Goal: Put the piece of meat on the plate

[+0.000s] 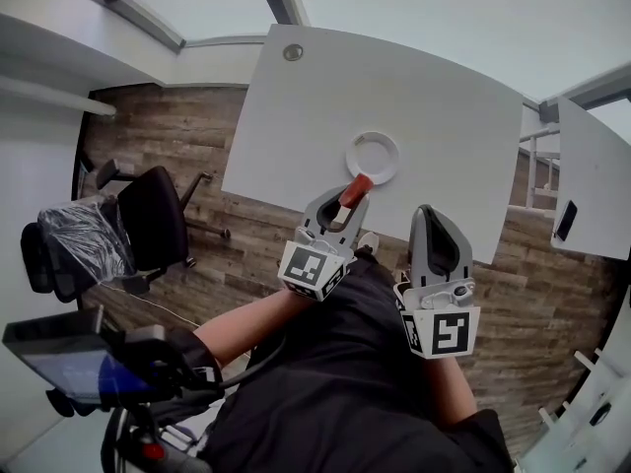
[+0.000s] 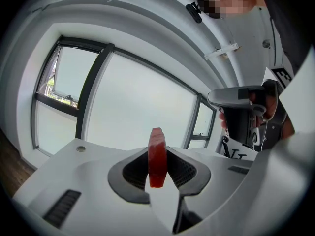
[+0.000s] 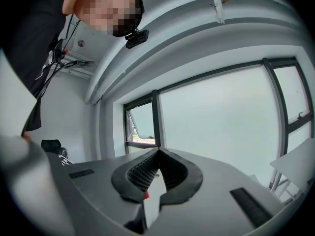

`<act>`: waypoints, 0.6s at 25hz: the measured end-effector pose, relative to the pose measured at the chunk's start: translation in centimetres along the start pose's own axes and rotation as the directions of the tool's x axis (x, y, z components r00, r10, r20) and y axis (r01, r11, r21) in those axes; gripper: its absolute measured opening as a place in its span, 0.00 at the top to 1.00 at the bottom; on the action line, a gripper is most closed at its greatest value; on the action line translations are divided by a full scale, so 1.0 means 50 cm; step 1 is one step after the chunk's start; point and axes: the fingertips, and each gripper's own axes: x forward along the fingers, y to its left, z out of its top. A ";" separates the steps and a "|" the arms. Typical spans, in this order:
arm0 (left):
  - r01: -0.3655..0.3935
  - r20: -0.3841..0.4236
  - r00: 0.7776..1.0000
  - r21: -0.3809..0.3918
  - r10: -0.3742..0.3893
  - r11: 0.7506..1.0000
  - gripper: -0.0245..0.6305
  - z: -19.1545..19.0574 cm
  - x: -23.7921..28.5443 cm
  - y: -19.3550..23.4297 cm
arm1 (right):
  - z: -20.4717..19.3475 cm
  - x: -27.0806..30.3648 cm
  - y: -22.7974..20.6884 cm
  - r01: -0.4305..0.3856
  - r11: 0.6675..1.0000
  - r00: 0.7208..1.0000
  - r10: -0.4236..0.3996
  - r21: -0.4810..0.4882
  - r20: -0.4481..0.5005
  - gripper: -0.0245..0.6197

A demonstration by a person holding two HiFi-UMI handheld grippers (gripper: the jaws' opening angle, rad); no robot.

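A red piece of meat (image 1: 356,189) is clamped upright between the jaws of my left gripper (image 1: 348,201), just at the near edge of the white table (image 1: 315,116). The round white plate (image 1: 373,156) lies on the table a little beyond the meat and holds nothing. In the left gripper view the meat (image 2: 157,141) stands as a thin slab in the left gripper (image 2: 158,157). My right gripper (image 1: 426,213) hovers to the right at the table edge, jaws together with nothing in them. The right gripper view shows the right gripper (image 3: 158,152) with its tips meeting.
A black office chair (image 1: 148,215) stands on the wooden floor left of the table. A second white table (image 1: 592,166) with a dark flat object (image 1: 565,220) is at the right. A round grommet (image 1: 293,52) sits at the table's far corner.
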 end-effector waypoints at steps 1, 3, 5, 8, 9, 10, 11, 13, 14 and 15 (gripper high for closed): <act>0.000 -0.009 1.000 0.002 0.000 1.000 0.81 -0.005 0.008 0.001 | 0.000 0.004 -0.003 0.000 1.000 1.000 0.000 -0.001 -0.003 0.96; 0.004 -0.026 1.000 0.013 -0.003 1.000 0.81 -0.018 0.020 0.006 | 0.000 0.010 -0.007 0.001 1.000 1.000 -0.001 -0.003 -0.008 0.96; 0.007 -0.033 0.999 0.013 -0.006 1.000 0.81 -0.028 0.031 0.010 | 0.000 0.013 -0.010 0.006 1.000 1.000 -0.006 -0.007 -0.008 0.96; 0.004 -0.048 0.999 0.018 -0.003 1.000 0.81 -0.041 0.055 0.016 | -0.003 0.015 -0.025 0.018 1.000 1.000 -0.018 -0.008 -0.014 0.96; 0.002 -0.055 0.998 0.022 0.000 1.000 0.81 -0.048 0.062 0.019 | -0.005 0.016 -0.030 0.021 1.000 1.000 -0.021 -0.006 -0.018 0.95; 0.001 -0.060 0.998 0.023 0.000 1.000 0.81 -0.054 0.069 0.022 | -0.008 0.017 -0.033 0.025 1.000 0.999 -0.025 -0.005 -0.021 0.96; 0.002 -0.063 0.998 0.024 0.000 1.000 0.81 -0.058 0.075 0.025 | -0.009 0.019 -0.036 0.028 1.000 0.999 -0.028 -0.005 -0.023 0.96; 0.004 -0.069 0.998 0.031 -0.002 1.000 0.81 -0.064 0.086 0.031 | -0.011 0.021 -0.039 0.035 0.999 0.999 -0.035 -0.007 -0.026 0.96; 0.005 -0.076 0.997 0.034 -0.003 0.999 0.81 -0.070 0.091 0.034 | -0.011 0.022 -0.042 0.039 0.999 0.999 -0.039 -0.008 -0.027 0.96; 0.006 -0.084 0.996 0.034 -0.003 0.999 0.81 -0.077 0.097 0.036 | -0.012 0.024 -0.044 0.043 0.999 0.999 -0.043 -0.008 -0.028 0.95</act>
